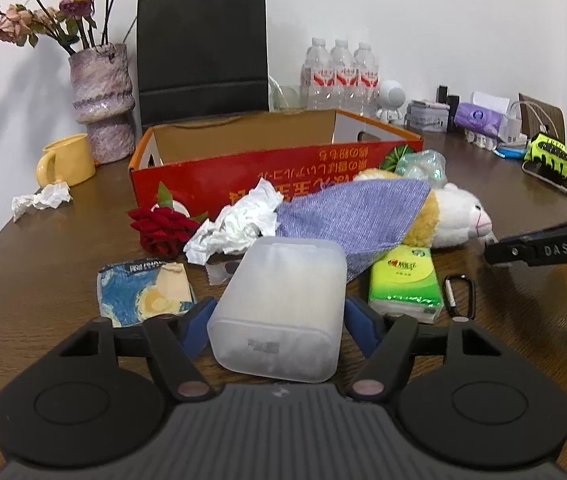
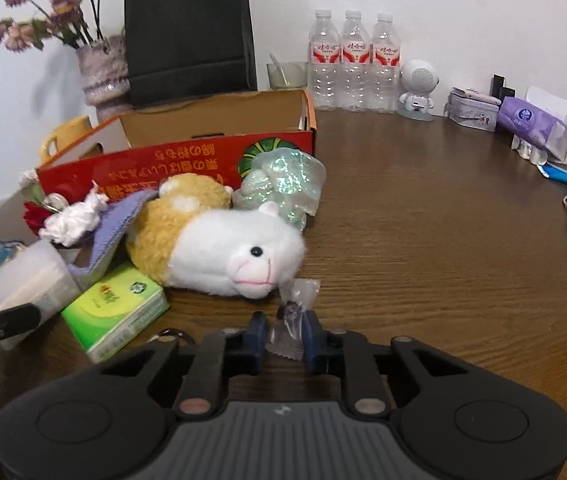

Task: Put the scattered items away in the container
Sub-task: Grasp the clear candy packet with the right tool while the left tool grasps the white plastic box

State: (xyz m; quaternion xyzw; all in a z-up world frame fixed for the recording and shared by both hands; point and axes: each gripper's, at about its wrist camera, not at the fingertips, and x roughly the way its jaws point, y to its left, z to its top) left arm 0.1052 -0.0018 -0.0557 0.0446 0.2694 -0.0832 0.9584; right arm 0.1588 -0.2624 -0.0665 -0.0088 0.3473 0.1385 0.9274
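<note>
My left gripper (image 1: pixel 277 316) has its blue pads on both sides of a frosted plastic box (image 1: pixel 279 308), a rounded rectangular shape, half transparent with something white inside. The pads seem to touch its walls, so I read it as clamped on the box. My right gripper (image 2: pixel 285 336) has its fingers nearly together, pinching a small clear plastic wrapper (image 2: pixel 293 320) with a crinkled edge and a dark bit inside (I cannot tell what it is).

The table (image 2: pixel 423 240) is dark brown wood with visible grain. The container, an open cardboard box (image 1: pixel 243 160) with red printed outside and plain brown inside, stands behind the pile, against the black paper bag (image 1: pixel 203 52).

Between the grippers and the cardboard box lies a fluffy plush toy (image 2: pixel 219 252), white and yellow, partly covered by a woven lilac cloth (image 1: pixel 355 212). Just beside are a crumpled white tissue (image 1: pixel 239 224), a velvety red rose (image 1: pixel 161 230), a glossy green tissue pack (image 1: pixel 405 280), and a shiny iridescent bag (image 2: pixel 283 184) touching the cardboard box.
</note>
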